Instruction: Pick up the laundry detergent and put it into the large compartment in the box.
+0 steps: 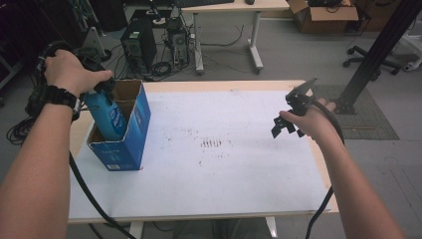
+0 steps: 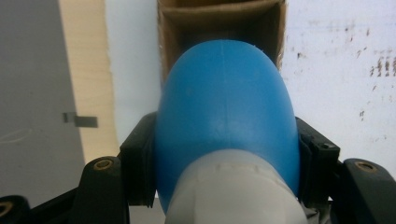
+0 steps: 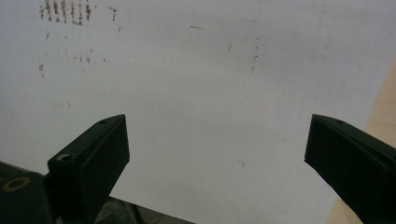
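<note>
A blue bottle (image 1: pixel 109 115) with a pale cap end (image 2: pixel 233 196) stands partly inside an open blue cardboard box (image 1: pixel 130 132) at the table's left. My left gripper (image 1: pixel 102 89) is shut on the bottle's upper part, its jaws pressing both sides of the blue bottle (image 2: pixel 226 116). The box's brown inside (image 2: pixel 219 18) shows beyond the bottle. My right gripper (image 1: pixel 284 127) hovers open over the white table top at the right, nothing between its jaws (image 3: pixel 215 154).
The white table surface (image 1: pixel 224 164) has dark scuff marks (image 1: pixel 211 143) near its middle. Its wooden edge (image 1: pixel 318 164) runs along the right. On the floor beyond stand a computer tower (image 1: pixel 137 45), a desk (image 1: pixel 229 30) and a cardboard box (image 1: pixel 323 15).
</note>
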`<state>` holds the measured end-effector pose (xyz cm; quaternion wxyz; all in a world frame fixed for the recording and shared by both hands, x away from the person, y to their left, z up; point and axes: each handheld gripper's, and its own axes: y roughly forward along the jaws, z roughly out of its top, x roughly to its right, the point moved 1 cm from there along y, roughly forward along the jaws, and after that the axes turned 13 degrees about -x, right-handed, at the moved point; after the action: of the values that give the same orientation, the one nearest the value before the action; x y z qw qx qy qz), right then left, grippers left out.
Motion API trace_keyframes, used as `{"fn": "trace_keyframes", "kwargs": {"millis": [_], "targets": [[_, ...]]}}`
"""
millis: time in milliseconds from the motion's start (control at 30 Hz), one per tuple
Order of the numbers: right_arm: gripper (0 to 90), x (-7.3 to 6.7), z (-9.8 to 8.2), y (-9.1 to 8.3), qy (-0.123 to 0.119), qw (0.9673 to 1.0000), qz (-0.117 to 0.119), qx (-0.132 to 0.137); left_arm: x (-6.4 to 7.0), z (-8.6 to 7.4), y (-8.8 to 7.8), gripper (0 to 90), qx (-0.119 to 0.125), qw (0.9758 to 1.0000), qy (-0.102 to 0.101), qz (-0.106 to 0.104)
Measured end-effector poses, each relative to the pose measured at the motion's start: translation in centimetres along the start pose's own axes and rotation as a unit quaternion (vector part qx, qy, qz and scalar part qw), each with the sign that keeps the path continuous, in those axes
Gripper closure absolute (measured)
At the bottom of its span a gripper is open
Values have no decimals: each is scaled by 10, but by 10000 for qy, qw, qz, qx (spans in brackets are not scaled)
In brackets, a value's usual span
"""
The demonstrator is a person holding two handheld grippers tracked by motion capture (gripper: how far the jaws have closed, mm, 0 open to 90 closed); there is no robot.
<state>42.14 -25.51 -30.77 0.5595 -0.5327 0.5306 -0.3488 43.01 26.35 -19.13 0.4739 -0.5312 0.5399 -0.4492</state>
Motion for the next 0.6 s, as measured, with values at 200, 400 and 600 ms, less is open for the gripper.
{"fn": "trace_keyframes", "kwargs": {"millis": [200,400,600], "targets": [[67,-2,0,6,-11,10000,-4,-63,-1,5,24,375,-94,10000,0,2],[67,-3,1,9,-27,10000,-34,-89,-3,8,40,375,-153,9999,-60,15],[67,-4,3,13,-26,9999,-27,-118,-2,11,54,375,-221,9997,-43,27]]}}
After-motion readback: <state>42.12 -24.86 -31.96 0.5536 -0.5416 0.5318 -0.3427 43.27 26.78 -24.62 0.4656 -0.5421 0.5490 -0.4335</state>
